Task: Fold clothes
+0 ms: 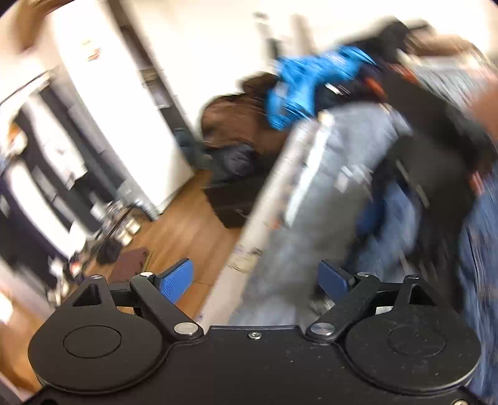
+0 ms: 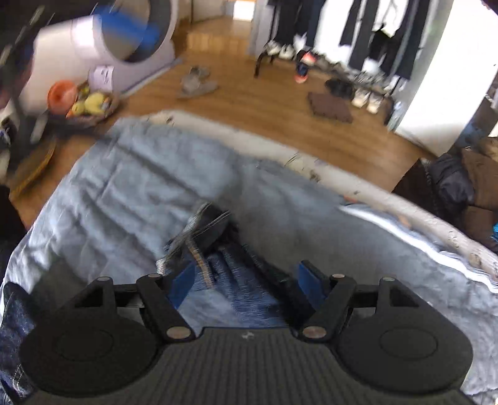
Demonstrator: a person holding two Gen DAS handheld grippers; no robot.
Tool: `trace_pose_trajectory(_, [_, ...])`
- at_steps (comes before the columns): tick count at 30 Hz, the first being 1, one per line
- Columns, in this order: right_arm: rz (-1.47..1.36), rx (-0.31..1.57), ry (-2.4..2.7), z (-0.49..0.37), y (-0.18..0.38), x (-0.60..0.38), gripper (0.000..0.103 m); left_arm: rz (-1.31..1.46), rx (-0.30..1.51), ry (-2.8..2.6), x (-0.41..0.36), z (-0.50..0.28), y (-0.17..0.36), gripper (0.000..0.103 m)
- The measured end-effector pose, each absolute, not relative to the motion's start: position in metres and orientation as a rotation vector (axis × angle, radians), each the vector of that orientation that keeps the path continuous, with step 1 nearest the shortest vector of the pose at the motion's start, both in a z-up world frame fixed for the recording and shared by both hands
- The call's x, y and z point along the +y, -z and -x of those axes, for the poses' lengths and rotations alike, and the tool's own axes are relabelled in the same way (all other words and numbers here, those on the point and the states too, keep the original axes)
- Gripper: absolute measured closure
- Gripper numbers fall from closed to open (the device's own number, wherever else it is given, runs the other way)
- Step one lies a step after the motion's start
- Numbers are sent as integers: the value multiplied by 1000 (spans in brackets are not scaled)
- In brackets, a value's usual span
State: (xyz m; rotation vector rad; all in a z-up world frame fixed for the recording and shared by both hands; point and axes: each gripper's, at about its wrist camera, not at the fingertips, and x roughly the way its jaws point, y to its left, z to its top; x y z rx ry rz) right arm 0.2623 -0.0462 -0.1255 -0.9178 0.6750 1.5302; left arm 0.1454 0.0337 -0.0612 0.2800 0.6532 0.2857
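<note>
A basket of toys (image 2: 84, 104) sits on the wooden floor (image 2: 249, 102) near grey slippers (image 2: 196, 82), with a brown mat (image 2: 330, 107) beside shoes (image 2: 367, 98) under hanging dark garments (image 2: 373, 34).

Warm brown wood-plank floor (image 2: 255, 102) throughout. A clothes rack (image 2: 367, 34) of dark garments stands along the far side, shoes (image 2: 364, 93) lined beneath it and a small brown mat (image 2: 330, 107) just in front. A pair of grey slippers (image 2: 196, 82) lies on the open floor. A basket of toys (image 2: 84, 104) sits near a white rounded unit (image 2: 124, 34). White walls (image 1: 199, 28), brightly lit. A brown cushioned seat (image 1: 236, 121) stands in the corner.
</note>
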Motion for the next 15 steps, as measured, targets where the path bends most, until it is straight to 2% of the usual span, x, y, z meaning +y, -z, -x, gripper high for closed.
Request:
trace_pose_trajectory(5, [942, 709, -1593, -236, 142, -34, 31, -19, 499, -332, 59, -137, 32, 12])
trace_pose_trajectory(11, [922, 728, -1482, -228, 169, -11, 32, 103, 427, -349, 76, -132, 21, 11])
trace_pose_trajectory(13, [905, 745, -1476, -230, 170, -12, 34, 126, 413, -374, 83, -132, 21, 11])
trace_pose_trajectory(15, [847, 767, -1464, -234, 166, -15, 46, 162, 401, -397, 91, -132, 21, 11])
